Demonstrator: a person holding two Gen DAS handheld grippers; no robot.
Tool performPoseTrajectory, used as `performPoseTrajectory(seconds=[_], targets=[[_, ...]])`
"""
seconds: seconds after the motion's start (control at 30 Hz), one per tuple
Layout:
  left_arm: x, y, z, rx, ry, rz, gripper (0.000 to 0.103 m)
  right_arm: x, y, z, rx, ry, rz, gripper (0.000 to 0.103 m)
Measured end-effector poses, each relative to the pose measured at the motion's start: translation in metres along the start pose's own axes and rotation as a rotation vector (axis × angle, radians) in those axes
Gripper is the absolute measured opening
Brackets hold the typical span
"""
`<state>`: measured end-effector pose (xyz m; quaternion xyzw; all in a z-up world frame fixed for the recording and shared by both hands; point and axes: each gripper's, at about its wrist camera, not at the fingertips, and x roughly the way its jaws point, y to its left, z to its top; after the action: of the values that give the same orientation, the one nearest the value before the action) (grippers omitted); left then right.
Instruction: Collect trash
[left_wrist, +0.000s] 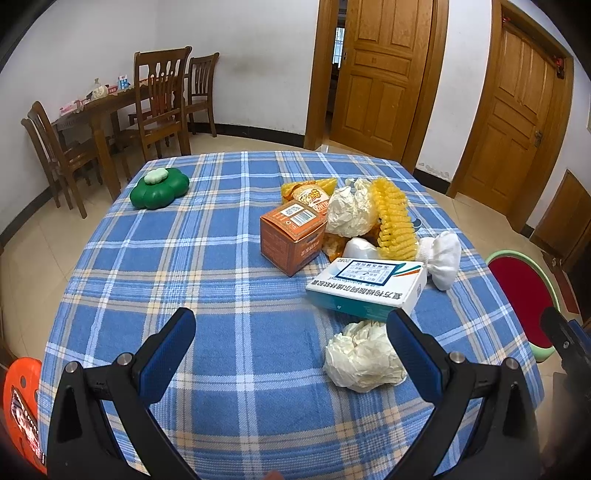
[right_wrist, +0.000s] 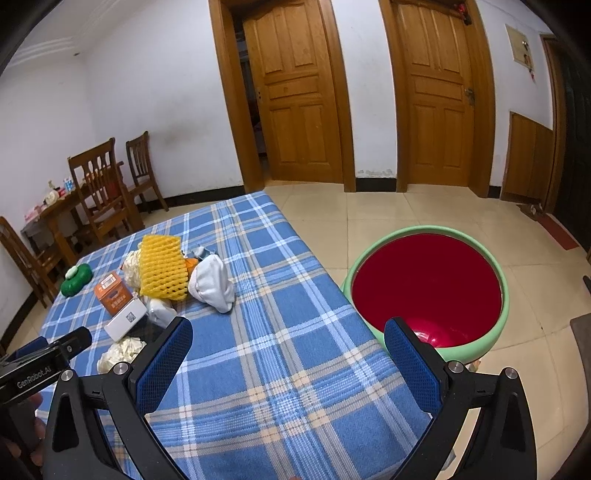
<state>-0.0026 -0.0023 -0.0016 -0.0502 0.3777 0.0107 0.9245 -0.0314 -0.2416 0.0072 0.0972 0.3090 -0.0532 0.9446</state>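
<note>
Trash lies on the blue plaid tablecloth (left_wrist: 221, 258): a crumpled white tissue (left_wrist: 364, 356) just left of my right finger, a white medicine box (left_wrist: 365, 284), an orange carton (left_wrist: 291, 236), yellow foam netting (left_wrist: 393, 218), snack wrappers (left_wrist: 314, 194) and a white cloth wad (left_wrist: 445, 258). My left gripper (left_wrist: 291, 350) is open and empty above the cloth. My right gripper (right_wrist: 288, 358) is open and empty over the table's right edge, beside the green bin with a red inside (right_wrist: 428, 288). The pile also shows in the right wrist view (right_wrist: 162, 269).
A green flower-shaped container (left_wrist: 159, 188) sits at the table's far left. A wooden dining table with chairs (left_wrist: 110, 118) stands by the back wall. Two wooden doors (right_wrist: 295, 99) are behind. An orange object (left_wrist: 22, 406) is at the lower left.
</note>
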Motion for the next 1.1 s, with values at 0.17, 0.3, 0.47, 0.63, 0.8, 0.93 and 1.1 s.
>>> performPoseTrajectory(seconds=[0.17, 0.3, 0.47, 0.63, 0.8, 0.93, 1.1], targets=[[-0.0001, -0.0001, -0.0007, 0.0, 0.0, -0.002, 0.101, -0.0008, -0.0015, -0.0009, 0.006, -0.005, -0.001, 0.103], [-0.0002, 0.0001, -0.001, -0.002, 0.0, -0.003, 0.101, -0.001, -0.0018, -0.0008, 0.009, -0.003, 0.001, 0.103], [-0.0003, -0.0004, -0.001, -0.001, -0.002, -0.004, 0.101, -0.0027, -0.0033, -0.0001, 0.017, -0.005, 0.0, 0.103], [-0.0008, -0.0014, -0.0008, 0.0, -0.002, -0.005, 0.101, -0.005, -0.0033, 0.001, 0.016, -0.009, 0.002, 0.103], [-0.0015, -0.002, -0.0004, 0.001, -0.003, -0.005, 0.101, -0.0056, -0.0031, 0.0018, 0.018, -0.01, 0.003, 0.103], [-0.0036, -0.0043, 0.0015, 0.004, -0.005, -0.007, 0.101, -0.0062, -0.0029, 0.002, 0.018, -0.013, 0.003, 0.103], [-0.0064, -0.0047, 0.003, 0.006, -0.008, -0.011, 0.101, -0.0075, -0.0035, 0.0032, 0.02, -0.017, 0.005, 0.103]])
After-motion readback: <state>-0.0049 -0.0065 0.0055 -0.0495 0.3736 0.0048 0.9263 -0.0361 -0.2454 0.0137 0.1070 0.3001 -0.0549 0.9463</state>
